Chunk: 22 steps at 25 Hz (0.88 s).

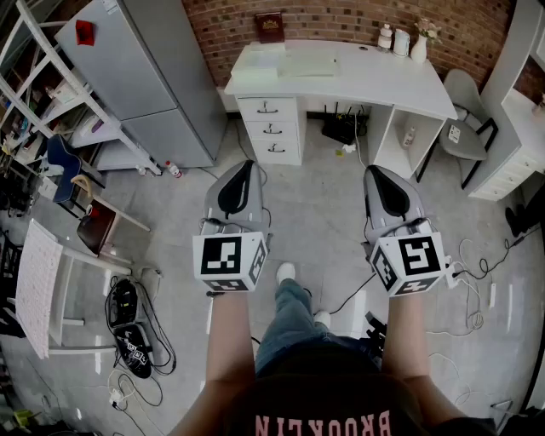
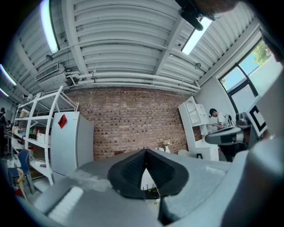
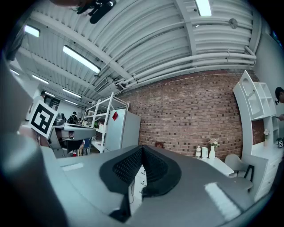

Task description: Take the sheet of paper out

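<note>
A white desk (image 1: 383,81) with a stack of drawers (image 1: 271,129) stands against the brick wall ahead. On its top lie a pale flat folder or sheet (image 1: 311,66) and a white stack of paper (image 1: 255,75); which is the task's sheet I cannot tell. Both grippers are held level, well short of the desk, above the floor. My left gripper (image 1: 244,164) is shut with its tips touching and nothing between them, as its own view shows (image 2: 145,151). My right gripper (image 1: 375,170) is shut and empty too (image 3: 142,147). The drawers (image 3: 138,176) show under its jaws.
A grey cabinet (image 1: 140,77) and white shelving (image 1: 47,60) stand at the left, a grey chair (image 1: 467,115) and a white shelf unit (image 1: 521,128) at the right. Bottles and a vase (image 1: 402,40) and a dark red book (image 1: 270,25) sit at the desk's back. Cables (image 1: 477,281) cross the floor.
</note>
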Motion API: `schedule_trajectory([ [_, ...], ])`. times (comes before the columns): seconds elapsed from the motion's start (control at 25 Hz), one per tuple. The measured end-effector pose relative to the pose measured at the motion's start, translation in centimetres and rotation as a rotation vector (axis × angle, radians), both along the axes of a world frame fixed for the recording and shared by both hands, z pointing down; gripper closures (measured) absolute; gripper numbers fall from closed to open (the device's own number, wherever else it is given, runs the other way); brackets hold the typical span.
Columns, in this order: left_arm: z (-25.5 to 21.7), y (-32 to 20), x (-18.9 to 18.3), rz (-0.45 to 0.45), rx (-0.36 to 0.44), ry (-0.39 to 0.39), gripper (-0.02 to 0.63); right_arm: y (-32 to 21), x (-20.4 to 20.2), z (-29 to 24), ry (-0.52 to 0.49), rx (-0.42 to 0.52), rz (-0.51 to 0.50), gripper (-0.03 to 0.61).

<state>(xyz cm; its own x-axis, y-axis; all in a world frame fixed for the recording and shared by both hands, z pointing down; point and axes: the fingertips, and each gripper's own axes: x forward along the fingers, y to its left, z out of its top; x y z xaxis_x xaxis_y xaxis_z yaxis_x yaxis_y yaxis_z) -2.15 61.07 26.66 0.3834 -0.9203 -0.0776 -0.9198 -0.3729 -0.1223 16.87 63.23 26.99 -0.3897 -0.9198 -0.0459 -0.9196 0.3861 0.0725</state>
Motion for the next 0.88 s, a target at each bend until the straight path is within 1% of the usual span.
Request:
schedule_trajectory([
  [0.24, 0.4, -1.1, -0.4, -0.005, 0.002, 0.01, 0.614, -1.1, -0.4, 0.7, -0.001, -0.016, -0.002, 0.58],
  [0.44, 1.1, -3.7, -1.5, 0.001, -0.009, 0.022, 0.614, -3.3, -1.6, 1.8, 0.015, -0.043, -0.003, 0.58],
  [0.52, 1.3, -5.3, -2.0, 0.003, -0.014, 0.027, 0.614, -4.7, -2.0, 2.1, 0.011, -0.048, 0.001, 0.58],
  [0.72, 1.2, -10.6, -3.7, 0.006, -0.016, 0.039, 0.614, -9.6, -3.0, 1.1, -0.073, -0.034, 0.009, 0.578],
  [0.88, 1.0, -15.6, -5.3, 0.014, -0.015, 0.047, 0.614, -14.2, -5.0, 0.8, -0.059, -0.028, 0.006, 0.578],
])
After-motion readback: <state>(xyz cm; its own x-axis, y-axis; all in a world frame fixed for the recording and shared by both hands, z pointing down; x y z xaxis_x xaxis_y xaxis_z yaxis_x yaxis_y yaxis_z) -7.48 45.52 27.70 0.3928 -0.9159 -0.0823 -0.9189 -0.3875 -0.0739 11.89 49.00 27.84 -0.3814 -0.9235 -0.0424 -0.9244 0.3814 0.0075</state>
